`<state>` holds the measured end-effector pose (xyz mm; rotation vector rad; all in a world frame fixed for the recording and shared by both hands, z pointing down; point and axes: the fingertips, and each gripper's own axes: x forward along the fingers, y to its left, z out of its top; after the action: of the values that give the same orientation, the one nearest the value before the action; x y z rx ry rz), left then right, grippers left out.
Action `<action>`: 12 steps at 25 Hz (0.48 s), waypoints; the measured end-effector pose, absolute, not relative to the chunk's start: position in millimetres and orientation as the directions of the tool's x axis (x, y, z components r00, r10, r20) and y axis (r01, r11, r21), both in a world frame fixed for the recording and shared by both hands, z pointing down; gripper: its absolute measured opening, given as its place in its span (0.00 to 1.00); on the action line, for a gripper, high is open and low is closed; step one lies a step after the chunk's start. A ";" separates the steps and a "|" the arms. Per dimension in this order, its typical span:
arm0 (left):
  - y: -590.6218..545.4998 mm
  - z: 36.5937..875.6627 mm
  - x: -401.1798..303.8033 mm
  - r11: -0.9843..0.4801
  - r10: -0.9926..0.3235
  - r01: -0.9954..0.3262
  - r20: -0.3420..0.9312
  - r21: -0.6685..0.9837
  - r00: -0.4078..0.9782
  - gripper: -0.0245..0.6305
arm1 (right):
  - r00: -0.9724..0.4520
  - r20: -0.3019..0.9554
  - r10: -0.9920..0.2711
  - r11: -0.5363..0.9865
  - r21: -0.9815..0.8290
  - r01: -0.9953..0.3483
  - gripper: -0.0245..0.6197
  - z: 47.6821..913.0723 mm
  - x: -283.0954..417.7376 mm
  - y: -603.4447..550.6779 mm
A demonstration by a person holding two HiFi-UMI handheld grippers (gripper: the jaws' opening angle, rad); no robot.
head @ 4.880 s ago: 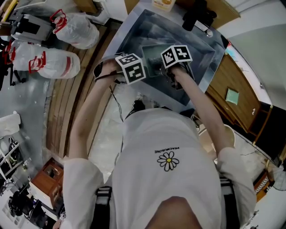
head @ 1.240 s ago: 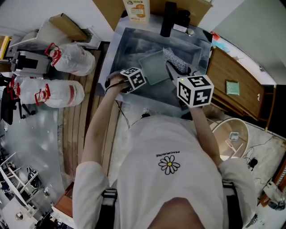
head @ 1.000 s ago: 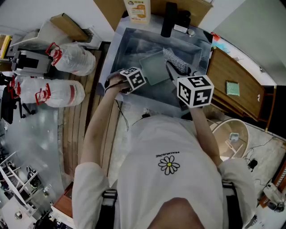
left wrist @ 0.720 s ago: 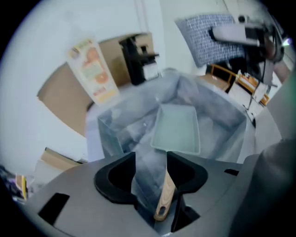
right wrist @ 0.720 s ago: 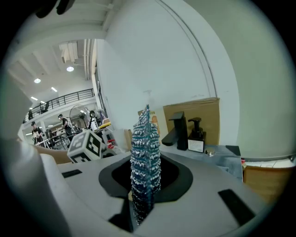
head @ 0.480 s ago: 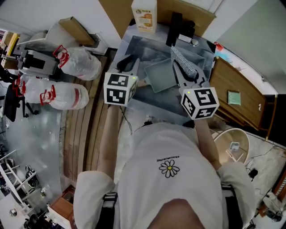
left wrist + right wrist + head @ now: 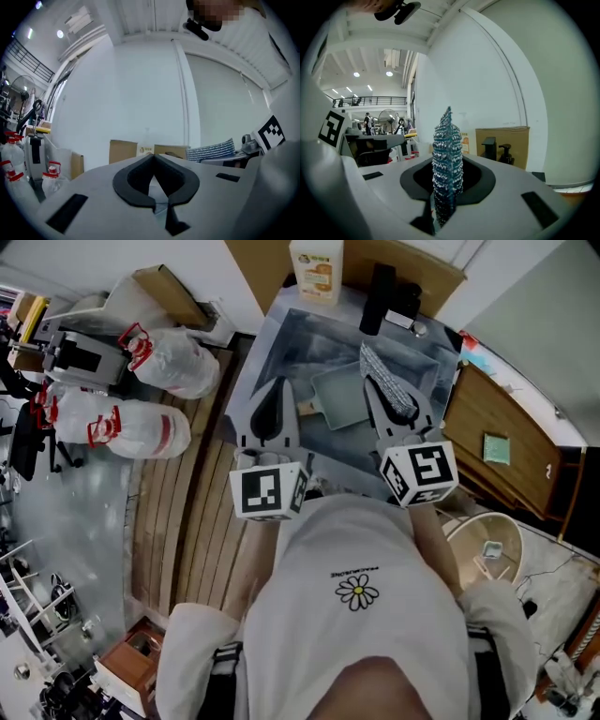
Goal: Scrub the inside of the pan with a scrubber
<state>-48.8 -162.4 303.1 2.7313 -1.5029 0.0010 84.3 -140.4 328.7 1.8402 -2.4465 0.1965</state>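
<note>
Steel sink (image 7: 267, 329) at the far side, pan (image 7: 339, 399) lying loose inside it! Left gripper (image 7: 272, 390) jaws have just closed on nothing; right gripper (image 7: 382, 390) pinches the scrubber (image 7: 447, 150) tight, lifted clear, scrubbing likely finished

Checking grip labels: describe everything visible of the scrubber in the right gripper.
The scrubber is a flat, silvery-blue metallic mesh sheet, glittery and woven-looking. It stands on edge, pinched between the right gripper's dark pads, its pointed top sticking past the jaws. In the head view it is held above the sink.
</note>
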 end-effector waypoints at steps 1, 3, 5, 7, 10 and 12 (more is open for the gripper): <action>-160.3 304.5 -48.6 -0.532 -0.846 -0.846 0.018 0.016 0.533 0.06 | -0.276 0.142 -0.950 0.272 -0.050 -0.961 0.13 330.9 83.4 -138.9; -157.0 305.4 -50.2 -0.522 -0.852 -0.853 0.025 0.015 0.522 0.06 | -0.269 0.147 -0.952 0.266 -0.038 -0.963 0.13 333.2 82.9 -135.5; -155.8 304.1 -52.5 -0.512 -0.859 -0.859 0.026 0.018 0.512 0.06 | -0.268 0.141 -0.953 0.265 -0.037 -0.964 0.13 333.0 83.3 -133.3; -155.2 302.4 -54.6 -0.505 -0.862 -0.863 0.022 0.016 0.506 0.06 | -0.267 0.136 -0.954 0.265 -0.035 -0.964 0.13 331.9 83.7 -132.1; -153.1 299.5 -54.8 -0.503 -0.864 -0.864 0.022 -0.022 0.503 0.06 | -0.272 0.121 -0.955 0.270 -0.029 -0.962 0.13 328.7 83.8 -131.6; -151.1 300.1 -53.2 -0.508 -0.861 -0.860 0.030 -0.041 0.507 0.06 | -0.273 0.112 -0.956 0.271 -0.025 -0.962 0.13 326.7 84.2 -131.2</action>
<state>-53.2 -151.1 300.1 2.7454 -1.5683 0.0741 84.2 -131.2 326.7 1.8475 -2.4445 0.1354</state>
